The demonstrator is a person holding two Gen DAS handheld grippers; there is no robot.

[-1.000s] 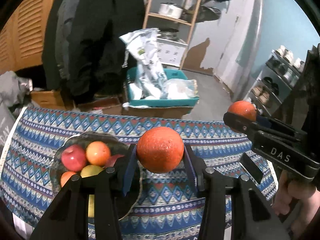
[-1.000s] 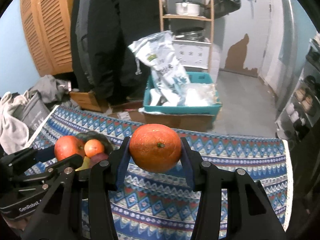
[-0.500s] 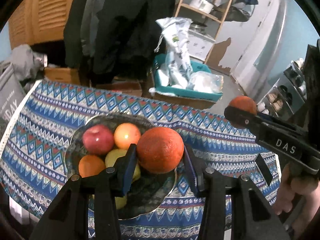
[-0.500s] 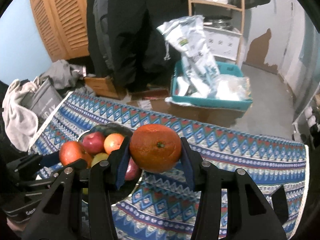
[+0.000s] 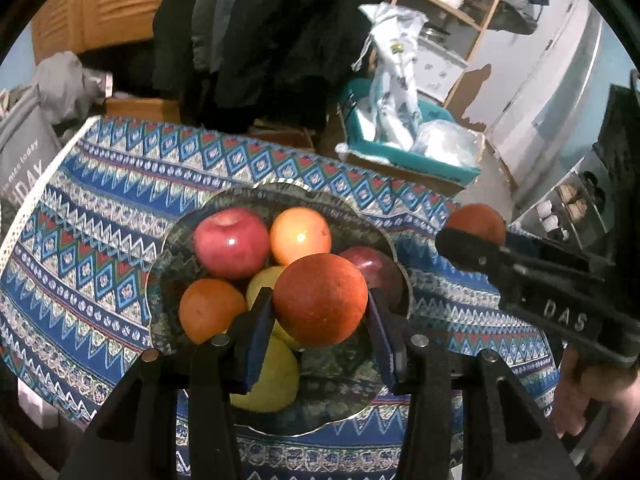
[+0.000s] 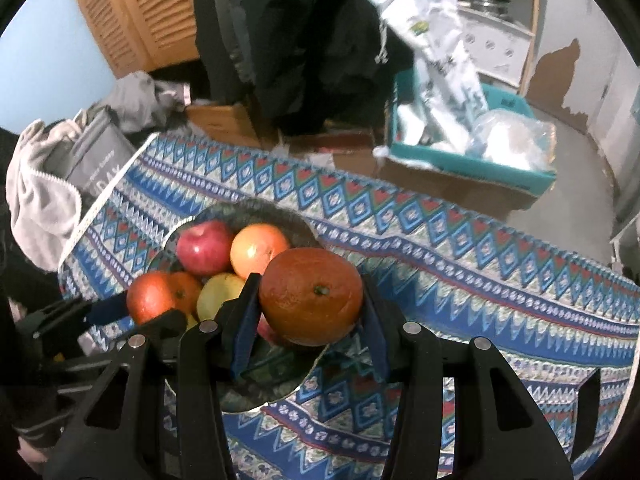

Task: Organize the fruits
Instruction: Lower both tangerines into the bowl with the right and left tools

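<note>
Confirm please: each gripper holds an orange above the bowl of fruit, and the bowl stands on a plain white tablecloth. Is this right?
Not fully. The tablecloth is not plain white: it is blue with a zigzag and diamond pattern, as the left wrist view shows. The rest holds: the left gripper grips one orange, the right gripper grips another orange, both above the bowl of fruit.

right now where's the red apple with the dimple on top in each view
Left wrist view: the red apple sits at the upper left of the plate, left of centre, next to a pale orange.
Right wrist view: the red apple is left of centre at the back of the plate, again with the pale orange to its right.
Shared landmark: the teal bin beyond the table.
</note>
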